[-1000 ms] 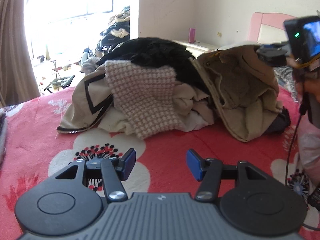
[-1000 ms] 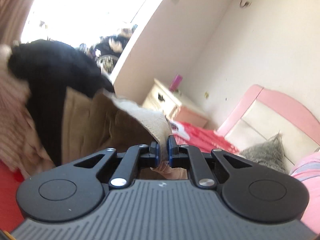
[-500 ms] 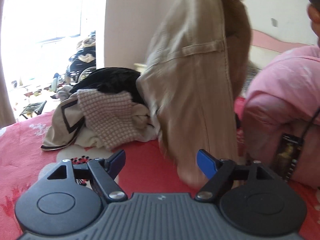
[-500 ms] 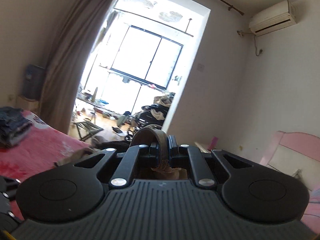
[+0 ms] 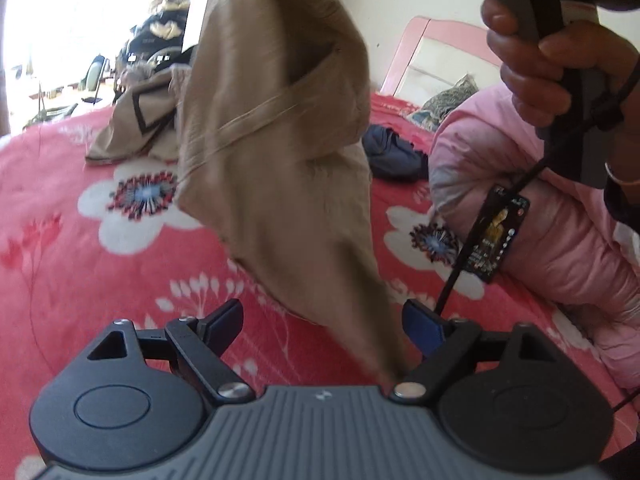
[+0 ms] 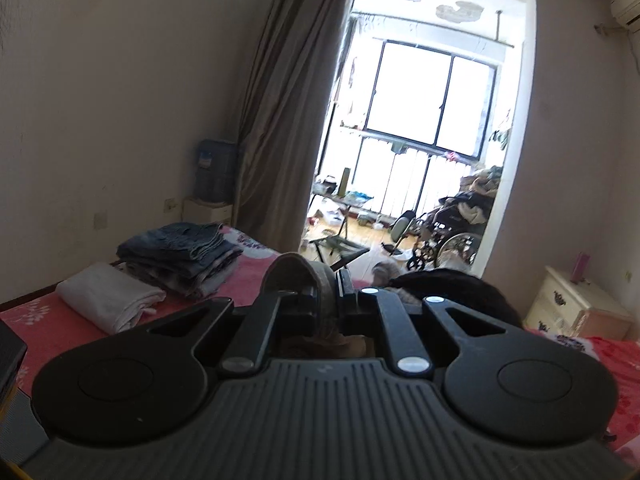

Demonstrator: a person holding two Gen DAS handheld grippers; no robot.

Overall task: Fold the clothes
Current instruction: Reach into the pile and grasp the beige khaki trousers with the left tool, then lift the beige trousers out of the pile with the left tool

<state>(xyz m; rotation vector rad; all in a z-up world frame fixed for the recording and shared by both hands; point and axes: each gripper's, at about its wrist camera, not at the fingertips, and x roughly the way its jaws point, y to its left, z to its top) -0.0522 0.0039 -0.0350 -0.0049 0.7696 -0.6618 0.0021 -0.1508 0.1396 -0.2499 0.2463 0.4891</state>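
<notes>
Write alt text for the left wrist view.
A tan garment hangs over a red floral bedspread, its lower tip dangling between the opening jaws of the left gripper, untouched by the pads. At right, a hand grips the other tool's handle above a pink quilt.

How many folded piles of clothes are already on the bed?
2: a dark denim stack at the bed's far left corner, and a white folded bundle just in front of it, touching. The gripper body may hide more.
</notes>
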